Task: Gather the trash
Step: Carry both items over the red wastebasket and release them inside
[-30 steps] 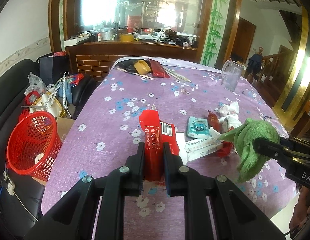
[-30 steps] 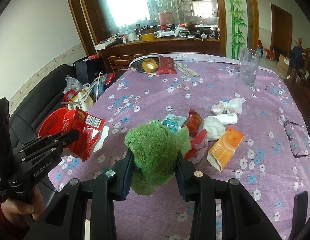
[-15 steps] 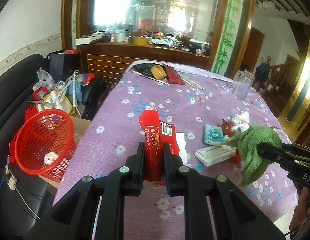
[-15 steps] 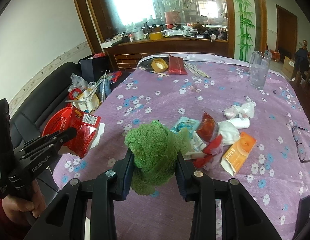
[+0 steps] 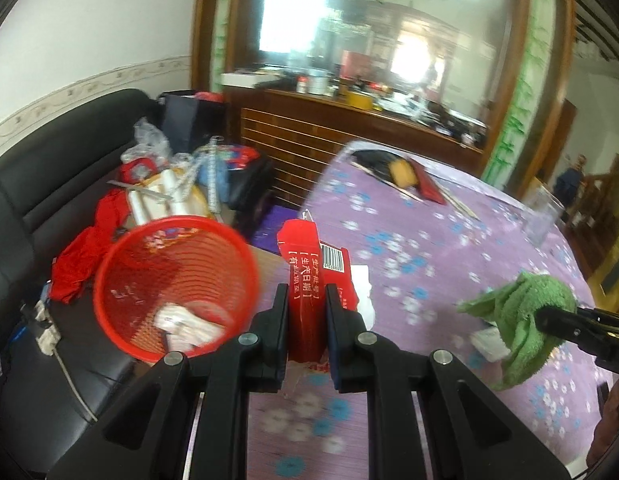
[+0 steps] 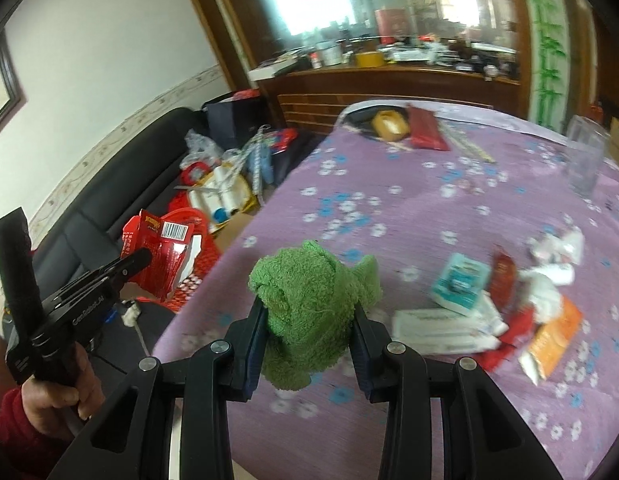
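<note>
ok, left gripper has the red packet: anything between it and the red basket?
Nothing visible. The left gripper is shut on the red packet, held above the table edge. The red basket sits just beside it, mouth open, with only some paper scraps at the bottom. The gap looks clear.

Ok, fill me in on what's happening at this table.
A person is clearing trash with a gripper in each hand. The left gripper is shut on a red wrapper, held near the red basket beside the table. The right gripper is clamped on a green cloth. More wrappers and tissues lie on the table, not yet collected.
</note>
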Motion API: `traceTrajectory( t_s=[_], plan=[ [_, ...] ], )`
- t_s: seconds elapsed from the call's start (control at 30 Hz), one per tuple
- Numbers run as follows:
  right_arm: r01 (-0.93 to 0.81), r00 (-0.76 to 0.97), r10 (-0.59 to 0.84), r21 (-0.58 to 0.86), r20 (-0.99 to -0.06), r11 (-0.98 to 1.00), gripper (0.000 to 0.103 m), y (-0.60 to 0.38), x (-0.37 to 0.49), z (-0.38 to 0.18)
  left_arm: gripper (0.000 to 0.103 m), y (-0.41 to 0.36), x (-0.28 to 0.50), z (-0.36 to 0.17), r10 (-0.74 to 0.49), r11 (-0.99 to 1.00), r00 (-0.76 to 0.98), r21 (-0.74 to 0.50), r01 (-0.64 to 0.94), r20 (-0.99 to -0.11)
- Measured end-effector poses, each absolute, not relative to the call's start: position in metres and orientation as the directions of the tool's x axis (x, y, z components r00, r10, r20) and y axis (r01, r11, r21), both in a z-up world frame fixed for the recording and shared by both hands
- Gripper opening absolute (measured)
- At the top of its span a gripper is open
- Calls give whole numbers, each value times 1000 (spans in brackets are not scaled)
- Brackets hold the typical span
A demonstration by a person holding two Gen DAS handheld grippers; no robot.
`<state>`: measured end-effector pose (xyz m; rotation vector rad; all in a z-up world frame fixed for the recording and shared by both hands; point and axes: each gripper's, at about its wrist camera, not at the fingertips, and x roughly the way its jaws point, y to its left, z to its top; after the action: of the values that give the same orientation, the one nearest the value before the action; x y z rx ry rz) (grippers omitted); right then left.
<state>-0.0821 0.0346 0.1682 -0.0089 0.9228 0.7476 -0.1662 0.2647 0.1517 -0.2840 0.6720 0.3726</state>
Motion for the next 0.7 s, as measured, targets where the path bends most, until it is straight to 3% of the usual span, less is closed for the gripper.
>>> traceTrajectory(
  t_s=[0.37,0.7],
  plan=[
    [-727,191,675,359,-712,585,41,171,-75,176,16,370,-184,135,365,817,627,-85,-570,-689],
    [-766,53,691,415,-721,492,41,290,-65,157,16,419,-177,112,384,792,572,-60,-608,-725]
  ],
)
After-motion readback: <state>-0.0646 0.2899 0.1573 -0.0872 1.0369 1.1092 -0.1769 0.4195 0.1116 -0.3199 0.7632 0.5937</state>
